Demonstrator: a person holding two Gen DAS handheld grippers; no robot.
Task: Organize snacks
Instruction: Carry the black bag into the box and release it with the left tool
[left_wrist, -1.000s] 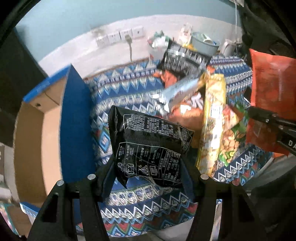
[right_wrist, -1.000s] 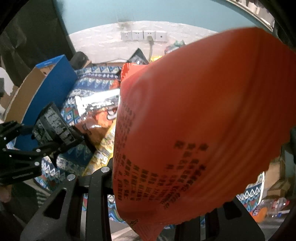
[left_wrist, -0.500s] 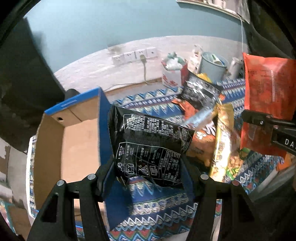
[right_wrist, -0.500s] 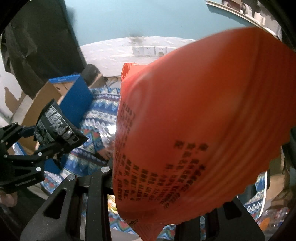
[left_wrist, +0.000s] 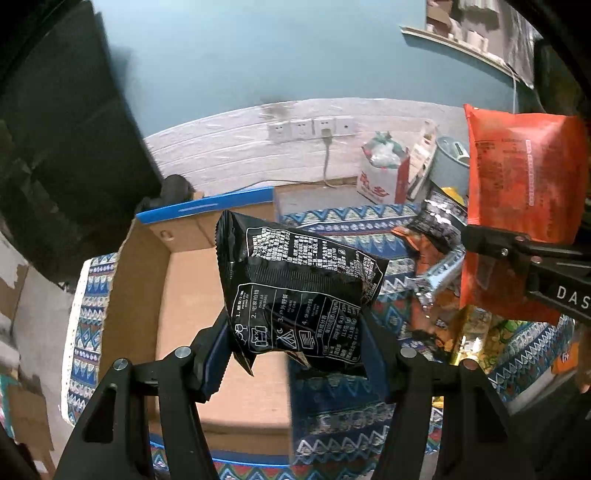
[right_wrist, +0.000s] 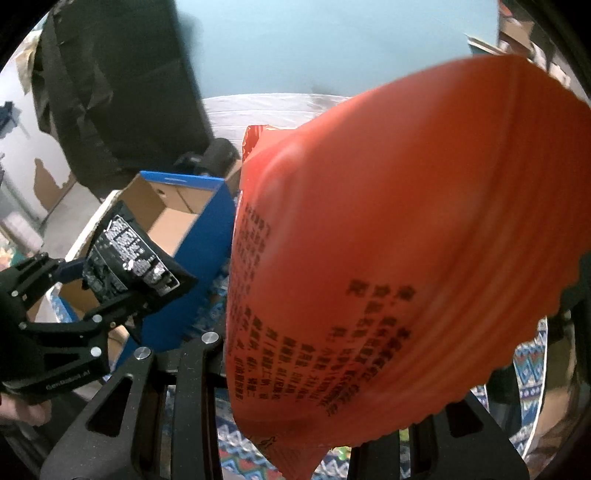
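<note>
My left gripper (left_wrist: 295, 350) is shut on a black snack bag (left_wrist: 295, 280) with white print and holds it in the air over the open cardboard box (left_wrist: 184, 295) with blue outer walls. In the right wrist view the same left gripper (right_wrist: 110, 291) and black bag (right_wrist: 125, 254) hang above the box (right_wrist: 199, 236). My right gripper (right_wrist: 314, 387) is shut on the lower edge of a large orange snack bag (right_wrist: 406, 240), which fills most of that view. The orange bag (left_wrist: 517, 177) also shows at the right of the left wrist view.
Several more snack packets (left_wrist: 436, 266) lie in a heap on the blue patterned cloth (left_wrist: 332, 221), right of the box. A red and white bag (left_wrist: 384, 173) and a grey bucket (left_wrist: 450, 162) stand by the back wall. Dark fabric (right_wrist: 118, 92) hangs behind the box.
Both grippers have risen and swung left with their bags. The box, at the left edge before, now lies under the black bag, and the snack heap has slid to the right.
</note>
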